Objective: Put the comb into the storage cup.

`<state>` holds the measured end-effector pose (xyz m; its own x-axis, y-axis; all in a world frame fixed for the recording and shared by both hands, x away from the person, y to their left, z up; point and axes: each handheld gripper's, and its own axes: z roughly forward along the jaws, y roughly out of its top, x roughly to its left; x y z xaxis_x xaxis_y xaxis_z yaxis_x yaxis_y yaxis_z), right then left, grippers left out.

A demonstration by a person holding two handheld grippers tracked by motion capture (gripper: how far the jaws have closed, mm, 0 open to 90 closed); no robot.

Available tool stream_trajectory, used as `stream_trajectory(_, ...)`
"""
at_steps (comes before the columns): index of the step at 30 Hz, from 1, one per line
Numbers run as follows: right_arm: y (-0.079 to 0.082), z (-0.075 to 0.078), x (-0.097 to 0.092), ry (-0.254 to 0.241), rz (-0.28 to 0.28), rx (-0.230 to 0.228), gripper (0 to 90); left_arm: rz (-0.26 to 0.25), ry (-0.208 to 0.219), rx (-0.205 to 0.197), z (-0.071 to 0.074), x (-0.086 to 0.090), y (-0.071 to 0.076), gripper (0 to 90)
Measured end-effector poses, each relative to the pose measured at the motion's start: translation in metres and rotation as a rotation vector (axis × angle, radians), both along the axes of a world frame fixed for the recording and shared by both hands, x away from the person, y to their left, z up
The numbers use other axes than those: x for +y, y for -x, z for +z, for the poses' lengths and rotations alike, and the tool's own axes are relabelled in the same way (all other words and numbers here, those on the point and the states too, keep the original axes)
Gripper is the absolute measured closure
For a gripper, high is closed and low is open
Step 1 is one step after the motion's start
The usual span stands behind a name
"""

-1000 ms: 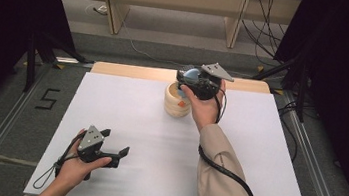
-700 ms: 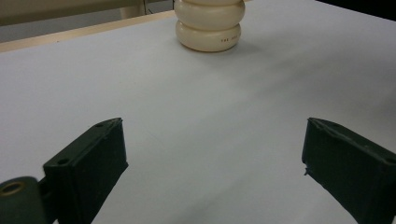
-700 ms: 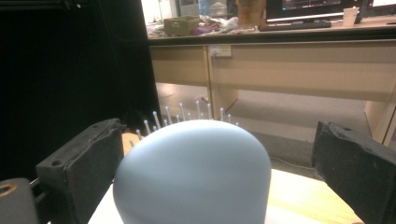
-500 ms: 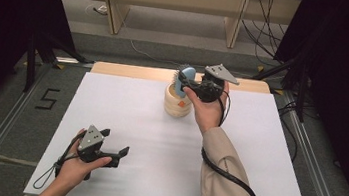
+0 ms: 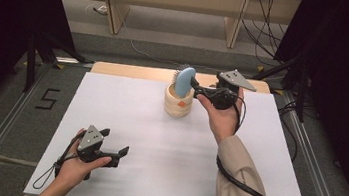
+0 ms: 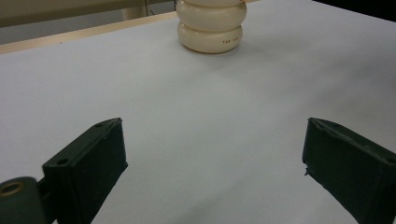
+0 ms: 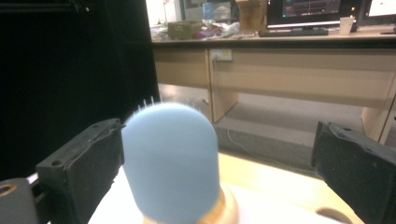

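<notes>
Standing upright in the cream, ribbed, round ceramic holder (image 5: 178,103) at the far middle of the white tabletop (image 5: 157,141) is a pale blue plastic hairbrush (image 5: 184,82), its bristles facing away toward the back edge and its handle end hidden down inside the holder. The right hand-held gripper (image 5: 197,85) sits just beside the brush head; in the right gripper view its jaws are spread wide, the left one just beside the blue back of the brush (image 7: 172,163), the right one well clear, so nothing is gripped. I cannot tell whether that near jaw actually touches the plastic. The risk, as I judge it, is a sideways nudge: the brush stands tall above a narrow holder, and a jaw pushing on its head could tip the brush out or drag the holder over with it. Closing on the smooth rounded back may also let the brush slip or twist. The left hand-held gripper (image 5: 114,150) rests near the front left of the tabletop, jaws wide apart and holding nothing, with the holder (image 6: 212,25) well ahead of it. Counting: one hairbrush, one holder, two hand-held grippers.
</notes>
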<state>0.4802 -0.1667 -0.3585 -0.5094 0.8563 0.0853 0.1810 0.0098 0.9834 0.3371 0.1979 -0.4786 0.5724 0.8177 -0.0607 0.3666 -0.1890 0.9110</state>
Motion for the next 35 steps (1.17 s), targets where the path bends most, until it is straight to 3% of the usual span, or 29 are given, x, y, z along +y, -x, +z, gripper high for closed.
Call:
stream_trajectory(6,0.019,-0.013,-0.022,0.042,0.013,0.032,3.8,0.004,-0.003,-0.002,0.000,0.000,0.000,5.6)
stream_trajectory(18,0.065,-0.040,-0.056,0.078,0.065,0.071,4.4,0.009,0.001,-0.008,0.000,0.001,0.000,5.7)
stream_trajectory(30,0.103,-0.063,-0.069,0.124,0.113,0.108,6.3,0.011,0.000,-0.013,0.000,0.001,0.000,5.7)
stream_trajectory(35,0.111,-0.069,-0.071,0.145,0.126,0.111,7.6,0.009,-0.003,-0.015,0.000,0.000,0.001,5.9)
